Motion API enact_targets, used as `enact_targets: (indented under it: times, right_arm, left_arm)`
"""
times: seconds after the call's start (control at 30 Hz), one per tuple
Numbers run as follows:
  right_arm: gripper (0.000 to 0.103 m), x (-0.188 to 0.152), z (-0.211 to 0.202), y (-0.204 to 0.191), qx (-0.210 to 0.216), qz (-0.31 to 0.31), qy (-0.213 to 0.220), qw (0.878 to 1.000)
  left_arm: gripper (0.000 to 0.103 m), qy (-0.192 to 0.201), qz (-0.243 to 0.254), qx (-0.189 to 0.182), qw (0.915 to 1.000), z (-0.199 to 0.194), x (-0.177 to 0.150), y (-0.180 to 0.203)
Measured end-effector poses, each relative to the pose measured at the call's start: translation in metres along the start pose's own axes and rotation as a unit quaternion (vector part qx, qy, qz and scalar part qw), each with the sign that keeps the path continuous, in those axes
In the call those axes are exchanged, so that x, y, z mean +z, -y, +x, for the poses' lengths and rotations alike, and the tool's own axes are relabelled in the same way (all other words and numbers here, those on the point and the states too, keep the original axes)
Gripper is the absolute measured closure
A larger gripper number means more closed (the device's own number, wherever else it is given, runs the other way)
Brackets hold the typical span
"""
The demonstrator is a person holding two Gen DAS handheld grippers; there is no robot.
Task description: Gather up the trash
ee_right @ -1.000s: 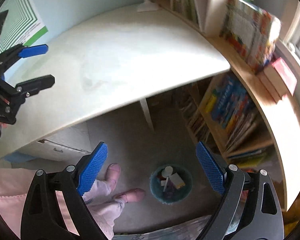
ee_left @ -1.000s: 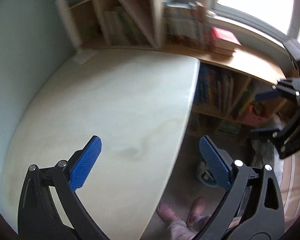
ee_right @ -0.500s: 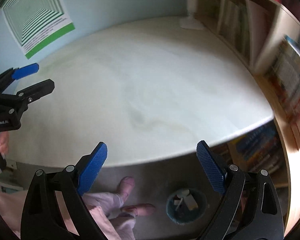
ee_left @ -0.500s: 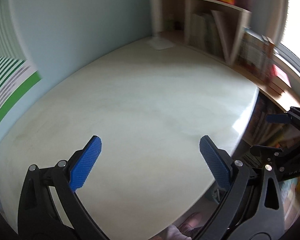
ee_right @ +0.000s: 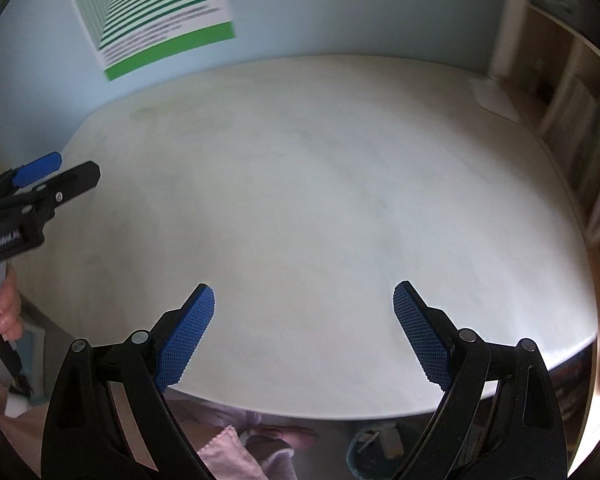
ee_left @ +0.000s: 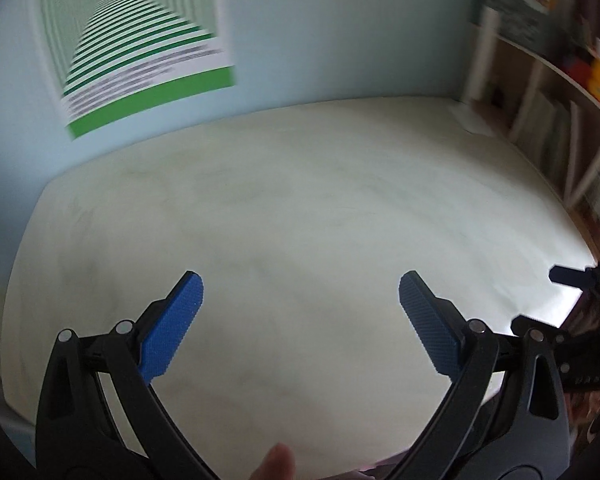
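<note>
My left gripper [ee_left: 300, 292] hangs open over the pale white table [ee_left: 300, 208], nothing between its blue pads. The right gripper [ee_right: 304, 304] is open too, above the table's near edge, also holding nothing. In the right wrist view the left gripper [ee_right: 56, 172] shows at the left edge, held by a hand [ee_right: 4, 312]. The right gripper [ee_left: 556, 300] shows at the far right of the left wrist view. A dark round bin [ee_right: 376, 448] with scraps inside sits on the floor under the table edge, partly hidden by my right finger. No trash lies on the tabletop.
A green-striped poster [ee_left: 140, 60] hangs on the pale blue wall behind the table. Wooden shelves with books [ee_left: 560, 120] line the right side. A white lamp base [ee_right: 496, 100] stands at the table's back right corner. The person's feet and pink clothing [ee_right: 236, 448] show below the table edge.
Both cameras have tilted up and swung left, from the floor and bin toward the tabletop and poster. Both grippers stay open and hold nothing throughout.
</note>
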State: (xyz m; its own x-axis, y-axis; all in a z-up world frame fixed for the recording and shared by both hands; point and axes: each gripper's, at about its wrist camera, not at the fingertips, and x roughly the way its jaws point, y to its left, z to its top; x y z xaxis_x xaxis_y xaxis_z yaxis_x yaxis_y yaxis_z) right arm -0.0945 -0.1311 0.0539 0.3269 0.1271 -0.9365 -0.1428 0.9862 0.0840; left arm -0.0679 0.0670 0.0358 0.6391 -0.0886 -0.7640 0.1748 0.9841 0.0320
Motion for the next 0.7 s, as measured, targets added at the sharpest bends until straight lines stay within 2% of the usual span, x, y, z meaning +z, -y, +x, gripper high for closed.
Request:
enact_targets:
  times: [0.17, 0.37, 0.7]
  right_arm:
    - [0.013, 0.018, 0.013, -0.025, 0.019, -0.029, -0.003, 0.999]
    - [0.013, 0.038, 0.024, -0.049, 0.033, -0.054, -0.003, 0.998]
    - [0.013, 0.047, 0.033, -0.069, 0.043, -0.069, -0.006, 0.997]
  left_arm:
    - [0.007, 0.004, -0.031, 0.037, 0.9988, -0.001, -0.002, -0.036]
    - [0.007, 0.005, -0.057, 0.064, 0.9963, 0.0, -0.006, -0.063]
    - [0.007, -0.007, -0.075, 0.071, 0.9947, 0.003, -0.012, -0.086]
